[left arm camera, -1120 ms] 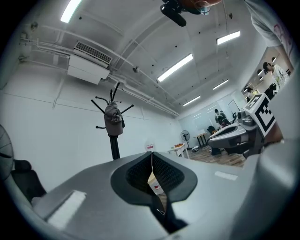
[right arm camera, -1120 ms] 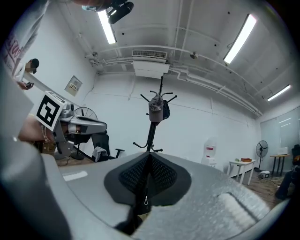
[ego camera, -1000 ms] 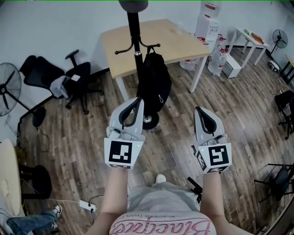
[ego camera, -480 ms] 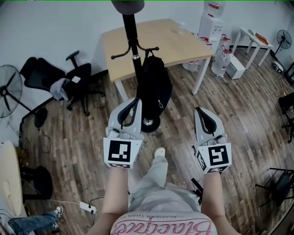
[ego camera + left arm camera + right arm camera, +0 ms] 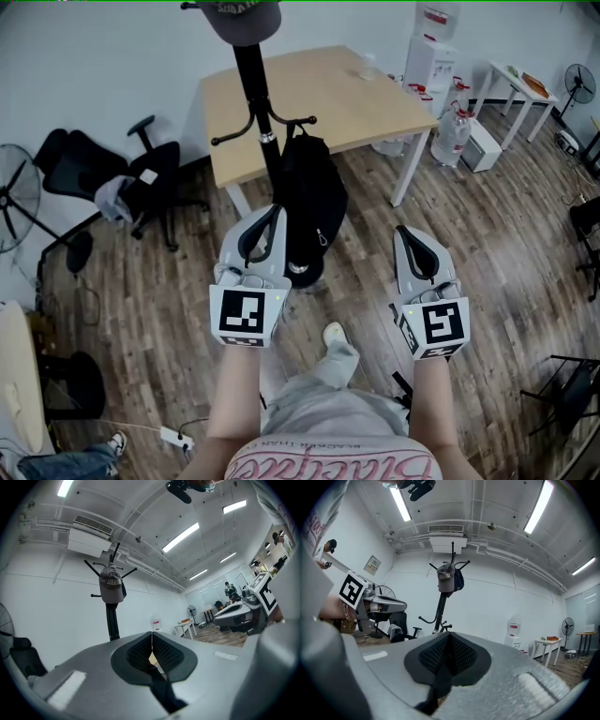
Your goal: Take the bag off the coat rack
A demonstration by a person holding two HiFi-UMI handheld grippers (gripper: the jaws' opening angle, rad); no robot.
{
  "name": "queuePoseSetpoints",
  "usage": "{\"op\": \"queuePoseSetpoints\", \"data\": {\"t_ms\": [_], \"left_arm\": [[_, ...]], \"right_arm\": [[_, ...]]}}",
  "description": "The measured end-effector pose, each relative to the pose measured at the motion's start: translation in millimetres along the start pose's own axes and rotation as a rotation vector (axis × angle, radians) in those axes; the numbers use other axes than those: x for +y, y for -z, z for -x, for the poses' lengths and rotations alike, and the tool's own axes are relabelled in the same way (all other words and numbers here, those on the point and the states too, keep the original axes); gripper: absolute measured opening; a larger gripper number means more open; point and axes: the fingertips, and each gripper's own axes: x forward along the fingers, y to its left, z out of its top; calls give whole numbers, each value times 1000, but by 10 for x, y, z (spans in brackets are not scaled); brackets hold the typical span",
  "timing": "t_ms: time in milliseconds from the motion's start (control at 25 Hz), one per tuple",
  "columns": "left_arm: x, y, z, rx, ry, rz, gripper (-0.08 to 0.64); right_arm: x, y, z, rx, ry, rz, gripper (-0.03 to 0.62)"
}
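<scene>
The left gripper (image 5: 266,210) and right gripper (image 5: 404,231) are both closed, jaws together, holding nothing. The bag (image 5: 309,192) hangs on the rack (image 5: 253,89) just beyond the left gripper's tip, ahead and left of the right gripper. A cap (image 5: 239,14) tops the rack.

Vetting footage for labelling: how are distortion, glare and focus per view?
Head view: fisheye curves the edges; even light, bag a dark mass. Left gripper view: ceiling lights blown white, foreground soft. Right gripper view: dark corners, coat rack sharp.
</scene>
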Motion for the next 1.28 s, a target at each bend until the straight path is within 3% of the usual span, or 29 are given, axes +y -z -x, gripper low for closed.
{"op": "queuePoseSetpoints", "data": {"t_ms": [560, 920, 1080, 1280], "left_arm": [[286, 554, -1045, 84, -88, 48, 20], [582, 849, -1447, 131, -148, 78, 20], [630, 918, -1485, 145, -165, 93, 24], [692, 953, -1486, 159, -192, 108, 87]], "right_arm": [[-660, 270, -1173, 20, -109, -3, 3], [-851, 420, -1844, 14, -185, -118, 5], [-863, 434, -2010, 19, -225, -138, 87], [-748, 445, -2137, 23, -306, -130, 207]]}}
